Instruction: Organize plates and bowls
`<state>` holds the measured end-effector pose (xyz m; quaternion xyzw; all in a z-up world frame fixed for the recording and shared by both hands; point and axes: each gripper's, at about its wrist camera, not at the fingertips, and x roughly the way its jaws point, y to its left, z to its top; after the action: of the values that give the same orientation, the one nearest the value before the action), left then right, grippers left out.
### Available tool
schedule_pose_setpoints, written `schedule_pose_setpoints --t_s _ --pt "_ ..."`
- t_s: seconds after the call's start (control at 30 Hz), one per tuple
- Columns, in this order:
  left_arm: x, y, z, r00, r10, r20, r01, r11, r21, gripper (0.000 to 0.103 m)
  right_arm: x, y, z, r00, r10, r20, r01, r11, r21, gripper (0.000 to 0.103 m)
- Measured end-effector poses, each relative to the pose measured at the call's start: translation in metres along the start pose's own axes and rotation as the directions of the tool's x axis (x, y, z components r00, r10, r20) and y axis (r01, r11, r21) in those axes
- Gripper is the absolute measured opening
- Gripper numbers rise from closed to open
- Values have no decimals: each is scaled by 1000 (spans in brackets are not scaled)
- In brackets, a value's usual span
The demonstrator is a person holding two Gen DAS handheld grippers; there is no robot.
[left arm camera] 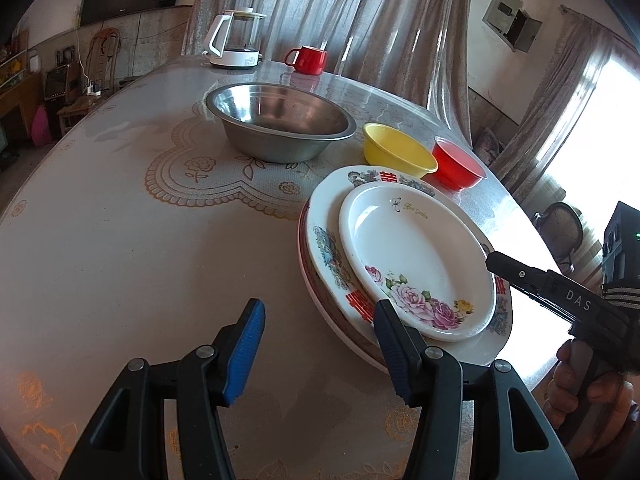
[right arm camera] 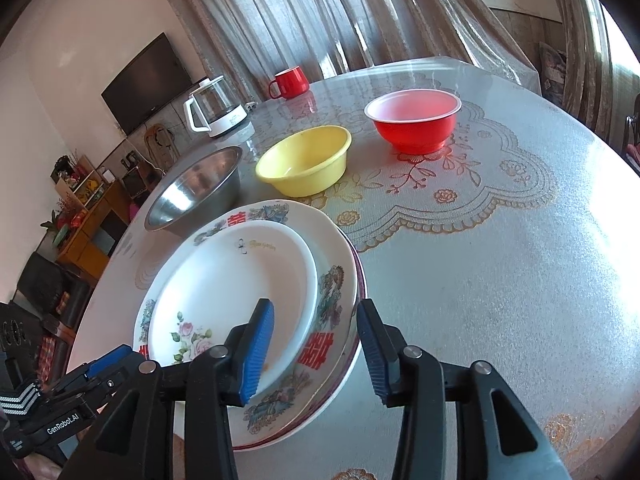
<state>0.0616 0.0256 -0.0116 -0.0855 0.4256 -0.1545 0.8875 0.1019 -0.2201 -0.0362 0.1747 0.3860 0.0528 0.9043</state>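
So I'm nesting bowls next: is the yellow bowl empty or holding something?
Empty: the yellow bowl stands upright, its bare inside visible in both views.

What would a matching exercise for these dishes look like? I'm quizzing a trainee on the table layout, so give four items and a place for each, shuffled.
Items:
1. steel bowl
2. yellow bowl
3. rose plate
4. red mug

Places:
A. top of the plate stack
B. beside the glass kettle
C. between the steel bowl and the red bowl
D. between the kettle and the plate stack

Pairs: 1-D, 2-C, 3-A, 4-B
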Motion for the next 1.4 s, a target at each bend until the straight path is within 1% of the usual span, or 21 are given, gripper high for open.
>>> schedule_pose_setpoints --t_s 0.17,0.3,0.4,0.63,0.73,0.93,1.07,1.4 --pt "-9 2 1 999 22 26 -22 1000 10 57 -1 2 1 1000 -5 3 5 1000 1 43" --pt "-17 3 3 997 56 52 -57 998 23 57 -2 5 5 1000 -21 15 21 1000 -16 44" --pt "-21 6 5 995 80 66 -81 996 25 61 -3 7 8 1000 -18 19 18 1000 -20 46" --pt "-24 12 9 989 118 86 -121 992 29 61 -2 21 17 1000 4 30 -2 998 -56 47" --pt "-24 13 11 986 133 97 -136 990 33 61 2 30 22 1000 21 23 -20 997 -75 47" --pt "-25 18 16 983 146 109 -149 988 26 61 11 47 31 996 89 6 -88 992 -93 47" --pt "-24 21 20 981 158 114 -162 986 28 61 19 57 36 993 121 -7 -121 988 -101 47" --pt "-17 26 27 981 164 105 -168 985 33 61 39 77 48 985 168 -33 -171 977 -126 47"
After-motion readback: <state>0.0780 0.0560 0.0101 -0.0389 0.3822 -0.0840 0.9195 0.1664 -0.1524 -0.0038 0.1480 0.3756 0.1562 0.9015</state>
